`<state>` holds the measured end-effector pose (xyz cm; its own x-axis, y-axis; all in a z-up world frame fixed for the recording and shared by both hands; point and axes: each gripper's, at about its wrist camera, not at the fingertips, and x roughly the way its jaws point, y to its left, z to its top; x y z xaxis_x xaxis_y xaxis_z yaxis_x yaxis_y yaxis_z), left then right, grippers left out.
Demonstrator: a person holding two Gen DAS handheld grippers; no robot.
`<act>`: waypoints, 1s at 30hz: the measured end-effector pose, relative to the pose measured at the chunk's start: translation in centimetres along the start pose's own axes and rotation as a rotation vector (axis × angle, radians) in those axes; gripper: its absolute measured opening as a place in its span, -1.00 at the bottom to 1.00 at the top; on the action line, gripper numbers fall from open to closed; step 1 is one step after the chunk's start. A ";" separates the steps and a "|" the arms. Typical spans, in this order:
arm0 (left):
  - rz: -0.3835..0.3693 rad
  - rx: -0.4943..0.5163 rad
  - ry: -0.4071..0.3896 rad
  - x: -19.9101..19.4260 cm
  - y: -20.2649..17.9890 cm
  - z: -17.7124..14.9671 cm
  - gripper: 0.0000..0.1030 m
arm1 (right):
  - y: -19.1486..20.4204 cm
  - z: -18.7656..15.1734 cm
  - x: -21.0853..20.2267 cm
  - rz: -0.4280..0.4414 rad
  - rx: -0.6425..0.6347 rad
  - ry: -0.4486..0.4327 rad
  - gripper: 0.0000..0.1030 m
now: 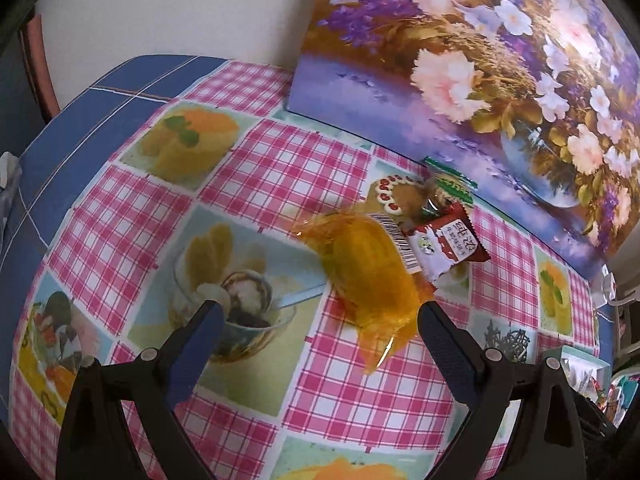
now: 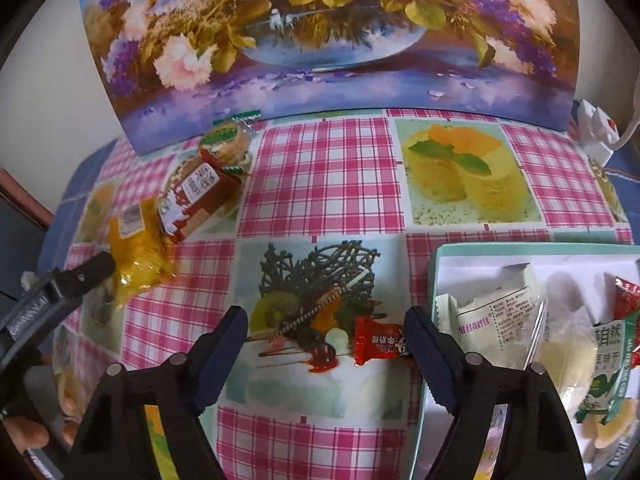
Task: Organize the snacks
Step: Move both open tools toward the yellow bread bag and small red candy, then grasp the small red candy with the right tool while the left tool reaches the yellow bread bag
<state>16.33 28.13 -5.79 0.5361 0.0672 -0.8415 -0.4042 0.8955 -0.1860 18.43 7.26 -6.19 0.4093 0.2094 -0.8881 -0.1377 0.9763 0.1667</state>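
Right gripper (image 2: 326,330) spread wide, red candy (image 2: 378,346) apparently touching one finger

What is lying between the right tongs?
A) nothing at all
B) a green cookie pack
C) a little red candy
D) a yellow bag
C: in the right wrist view a little red candy lies on the tablecloth between the open right tongs, close to one finger, while the yellow bag sits far off by the left tongs.
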 end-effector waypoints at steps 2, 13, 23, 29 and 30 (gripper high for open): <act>-0.010 0.004 0.003 0.0 -0.1 0.0 0.90 | 0.4 0.0 0.2 -0.022 -0.017 0.012 0.59; -0.036 0.029 0.023 0.2 -0.8 -0.2 0.90 | 1.7 -0.6 1.5 0.026 -0.041 0.082 0.59; -0.032 -0.014 0.047 0.7 0.6 -0.3 0.90 | 2.9 -1.1 1.8 0.018 -0.099 0.073 0.34; -0.035 0.005 0.051 0.8 0.2 -0.3 0.90 | 3.9 -1.9 1.6 -0.048 -0.210 0.057 -0.04; -0.037 0.005 0.053 0.8 0.2 -0.3 0.90 | 4.1 -2.2 1.5 -0.060 -0.228 0.056 -0.06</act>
<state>16.45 28.24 -6.70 0.5104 0.0106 -0.8599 -0.3813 0.8991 -0.2152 16.49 11.47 -7.83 0.3734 0.1419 -0.9168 -0.3177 0.9480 0.0173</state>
